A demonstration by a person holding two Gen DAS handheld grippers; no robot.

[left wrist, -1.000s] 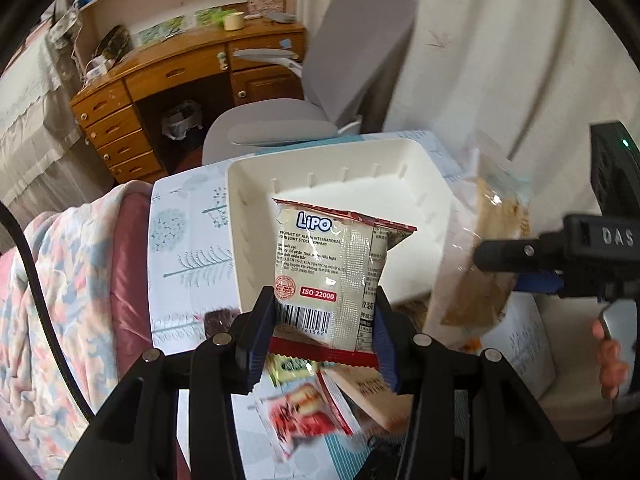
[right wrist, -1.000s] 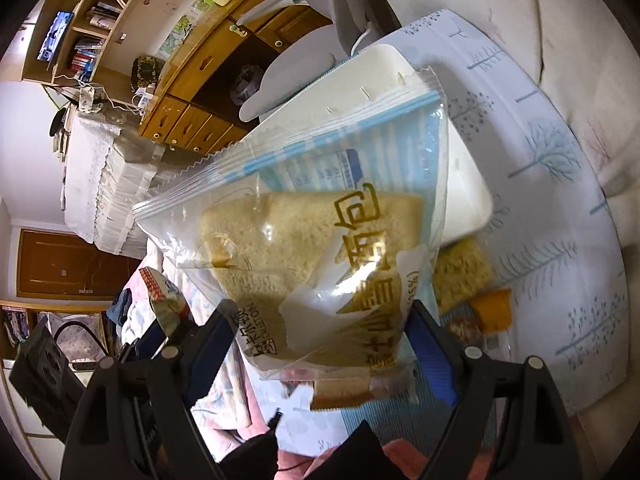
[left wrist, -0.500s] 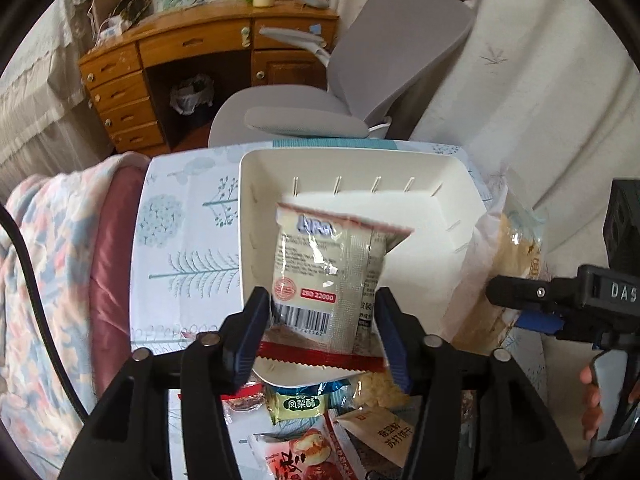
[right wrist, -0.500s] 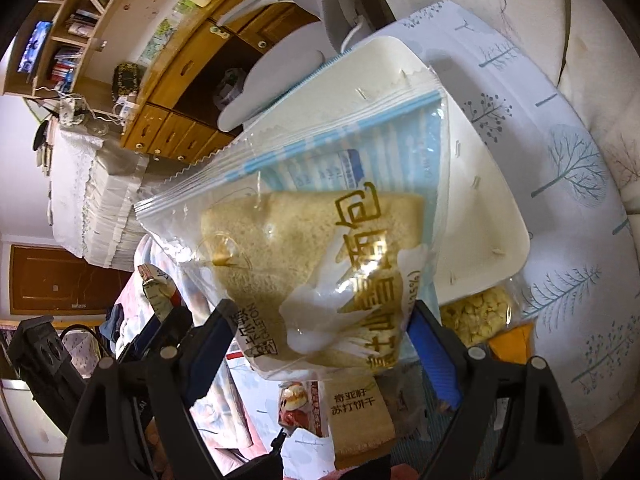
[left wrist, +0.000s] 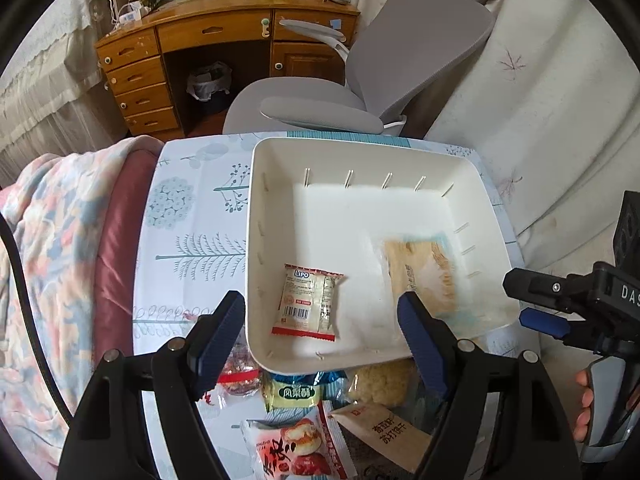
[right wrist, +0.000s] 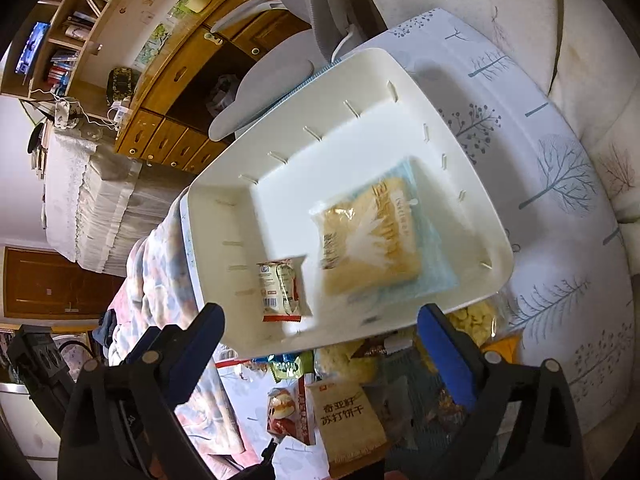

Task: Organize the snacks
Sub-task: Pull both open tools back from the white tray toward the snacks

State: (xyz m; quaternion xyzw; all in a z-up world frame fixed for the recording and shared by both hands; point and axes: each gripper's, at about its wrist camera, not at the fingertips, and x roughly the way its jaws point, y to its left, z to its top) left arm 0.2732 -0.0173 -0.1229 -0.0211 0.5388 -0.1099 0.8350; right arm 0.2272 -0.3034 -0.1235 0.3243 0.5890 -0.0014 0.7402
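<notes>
both grippers sprung wide and empty now: left gripper [left wrist: 320, 328], right gripper [right wrist: 320, 340], each clamped on a packet half a second ago. beyond the fingertips, lipo packet [left wrist: 309, 301] down flat in the white bin [left wrist: 256, 240], clear bread bag [right wrist: 374, 240] just beside it. two dropped; more snacks [left wrist: 296, 392] waiting at the near rim.

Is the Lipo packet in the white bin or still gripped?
In the bin: the Lipo packet lies flat on the white bin floor, left hand-held gripper open.
</notes>
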